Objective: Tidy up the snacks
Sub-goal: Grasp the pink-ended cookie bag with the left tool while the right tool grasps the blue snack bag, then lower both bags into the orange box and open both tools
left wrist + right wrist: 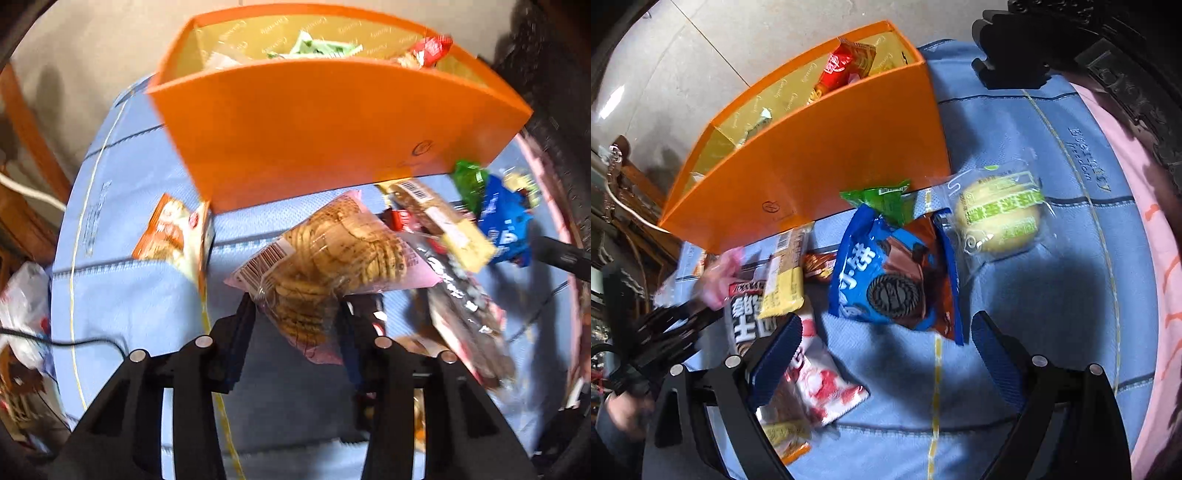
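My left gripper (297, 306) is shut on a clear-and-pink pack of round cookies (325, 254) and holds it above the blue cloth, in front of the orange box (332, 129). The box holds green and red snack packs (317, 48). My right gripper (886, 332) is open and empty, just short of a blue sandwich-cookie pack (886, 273). The orange box (820, 158) stands beyond it. A round yellow cake in clear wrap (997, 218) lies to the right. The left gripper (661, 332) shows blurred at the left edge.
Loose snacks lie on the blue cloth (1034, 314): a green pack (882, 199), a yellow bar (783, 280), a dark pack (750, 317), a red-and-white pack (820, 384), an orange-and-white pack (173, 232). A dark carved chair back (1108, 55) stands at the right.
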Tool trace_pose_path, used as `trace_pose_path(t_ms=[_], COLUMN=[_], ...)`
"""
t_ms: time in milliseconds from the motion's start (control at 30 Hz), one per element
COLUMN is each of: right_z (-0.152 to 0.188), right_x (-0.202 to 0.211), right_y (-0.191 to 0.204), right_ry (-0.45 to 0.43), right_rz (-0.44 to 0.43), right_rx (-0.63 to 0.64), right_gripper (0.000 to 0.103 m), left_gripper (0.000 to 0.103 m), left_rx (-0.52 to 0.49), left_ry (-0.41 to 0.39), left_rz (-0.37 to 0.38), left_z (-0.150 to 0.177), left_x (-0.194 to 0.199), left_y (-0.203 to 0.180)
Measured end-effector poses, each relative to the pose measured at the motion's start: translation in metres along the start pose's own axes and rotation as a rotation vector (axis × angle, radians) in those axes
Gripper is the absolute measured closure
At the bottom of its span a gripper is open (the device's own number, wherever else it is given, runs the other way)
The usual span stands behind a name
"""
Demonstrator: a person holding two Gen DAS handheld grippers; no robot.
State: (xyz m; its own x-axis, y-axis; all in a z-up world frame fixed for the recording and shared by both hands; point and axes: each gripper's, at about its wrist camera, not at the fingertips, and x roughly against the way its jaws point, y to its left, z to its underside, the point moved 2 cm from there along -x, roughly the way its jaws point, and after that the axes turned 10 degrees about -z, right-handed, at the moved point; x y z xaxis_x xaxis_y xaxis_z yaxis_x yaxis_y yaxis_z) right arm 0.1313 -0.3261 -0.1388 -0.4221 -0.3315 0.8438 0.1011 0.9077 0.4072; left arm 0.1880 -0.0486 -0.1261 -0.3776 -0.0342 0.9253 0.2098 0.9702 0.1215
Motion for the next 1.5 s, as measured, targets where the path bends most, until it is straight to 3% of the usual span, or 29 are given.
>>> trace_pose_path(t_ms=[100,167,300,367,700,1000,1200,1500], right_z=[-0.009,-0.015,-0.014,-0.012,0.01,-0.008,-0.043,-0.118], right_x=[-0.015,-0.028,-0.039,-0.032,0.04,0.088,0.114,0.096], right_y=[-0.002,-0.001,0.003,0.005,0.007,0.031,0.056,0.078], right_ry=[0.003,0.023,0.041,0.035,-0.069,-0.174,-0.265,-0.312], right_rz=[0.046,0.048,0.046,0.044,-0.068,-0.141,-0.161,-0.141], right_rx=[-0.026,-0.035,-0.018,0.003,-0.002,0.058,0.134,0.188], right_gripper=[0.011,0.021,0.028,0.035,0.035,0.035,0.035,0.035], left_gripper=[0.062,0.062,0.062,0.062,0.062,0.062,0.062,0.062], left_rx=[0.023,0.038,0.052,0.057,0.069,0.099,0.143,0.16], left_ry=[-0.002,0.003,0.015,0.014,-0.03,-0.112,-0.195,-0.286], left_rz=[0.01,0.016,-0.008,-0.006,-0.004,0.018,0.06,0.058], left_z=[0.007,0.01,0.017,0.019,0.015,0.007,-0.025,-0.11], left_x=[0.009,0.012,0.016,0.017,0.042,0.082,0.11,0.116], left_y=[0.009,0.014,0.009,0.009,0.009,0.014,0.022,0.017])
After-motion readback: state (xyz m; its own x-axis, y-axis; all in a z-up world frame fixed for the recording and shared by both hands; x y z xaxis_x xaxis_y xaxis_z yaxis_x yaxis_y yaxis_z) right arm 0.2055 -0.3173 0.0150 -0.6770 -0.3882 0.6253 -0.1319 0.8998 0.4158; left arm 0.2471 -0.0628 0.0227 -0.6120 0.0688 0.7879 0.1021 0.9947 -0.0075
